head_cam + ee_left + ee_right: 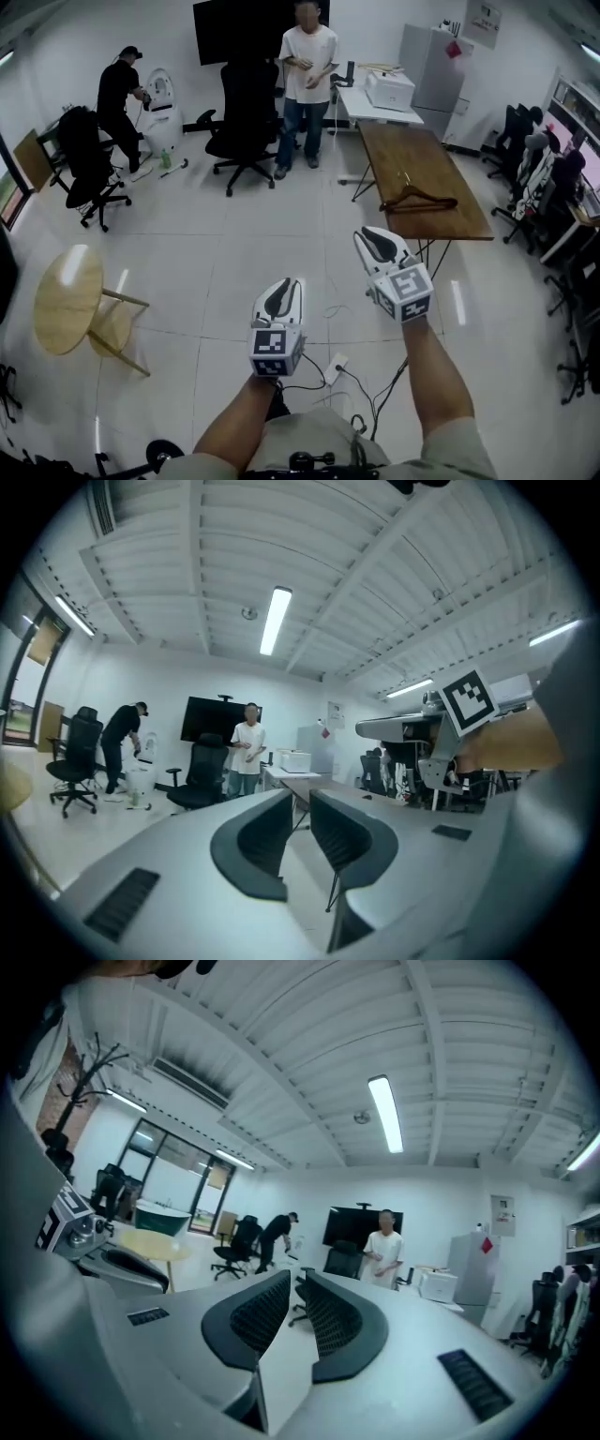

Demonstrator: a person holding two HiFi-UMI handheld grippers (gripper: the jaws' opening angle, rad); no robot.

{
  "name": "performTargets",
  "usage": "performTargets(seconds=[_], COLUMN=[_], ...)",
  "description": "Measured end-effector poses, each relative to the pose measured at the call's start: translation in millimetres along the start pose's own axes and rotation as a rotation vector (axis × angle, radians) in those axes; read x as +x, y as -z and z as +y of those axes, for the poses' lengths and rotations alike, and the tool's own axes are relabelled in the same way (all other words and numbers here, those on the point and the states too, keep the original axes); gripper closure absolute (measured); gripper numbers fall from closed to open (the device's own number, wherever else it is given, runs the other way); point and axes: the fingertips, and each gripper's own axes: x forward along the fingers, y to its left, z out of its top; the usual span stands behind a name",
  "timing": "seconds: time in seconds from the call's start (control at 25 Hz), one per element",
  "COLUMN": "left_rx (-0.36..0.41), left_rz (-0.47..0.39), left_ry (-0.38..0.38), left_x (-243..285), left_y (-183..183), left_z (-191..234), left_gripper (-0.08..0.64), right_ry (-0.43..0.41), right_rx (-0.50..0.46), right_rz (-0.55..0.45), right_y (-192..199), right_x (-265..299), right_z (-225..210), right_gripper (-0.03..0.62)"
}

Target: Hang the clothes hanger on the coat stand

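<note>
A brown wooden clothes hanger (419,199) lies on the long brown table (405,150) ahead and to the right. Both grippers hang in mid-air over the floor, well short of that table. My left gripper (281,298) (300,801) is open by a narrow gap, with nothing between its jaws. My right gripper (382,246) (298,1286) is also open a little and empty. A dark, branching coat stand (94,1068) shows at the upper left of the right gripper view. It does not appear in the head view.
A person in a white shirt (307,84) stands by a black office chair (246,122); a person in black (120,98) bends at the far left. A round wooden table (67,298) sits left, more chairs (539,178) right, cables (347,375) on the floor.
</note>
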Motion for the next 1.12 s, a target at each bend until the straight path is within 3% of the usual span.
performTargets(seconds=[0.16,0.28,0.6,0.76,0.96,1.12], left_rx=[0.028,0.036,0.061,0.077,0.085,0.077], left_rz=[0.005,0.007,0.025,0.033,0.089,0.143], left_ry=[0.134,0.216,0.33,0.331,0.35,0.41], left_x=[140.4,255.0,535.3,713.4,940.1,1069.4], left_y=[-53.6,-79.2,-91.9,-87.4,-65.9,-58.5], left_z=[92.7,114.3,87.5,62.7,-7.9,-36.6], left_gripper=[0.488,0.488,0.488,0.488,0.488,0.488], right_ry=[0.151,0.229,0.373,0.418,0.393,0.353], right_rx=[0.009,-0.008,-0.022,-0.044,-0.065,-0.103], right_rz=[0.074,0.129,0.275,0.331,0.421,0.545], right_y=[4.4,23.0,144.0,223.3,318.5,375.3], right_x=[128.0,194.5,274.8,323.7,383.8,429.7], right_z=[-77.1,-157.1,-390.6,-552.5,-755.4,-860.2], right_gripper=[0.549,0.532,0.52,0.52,0.5,0.492])
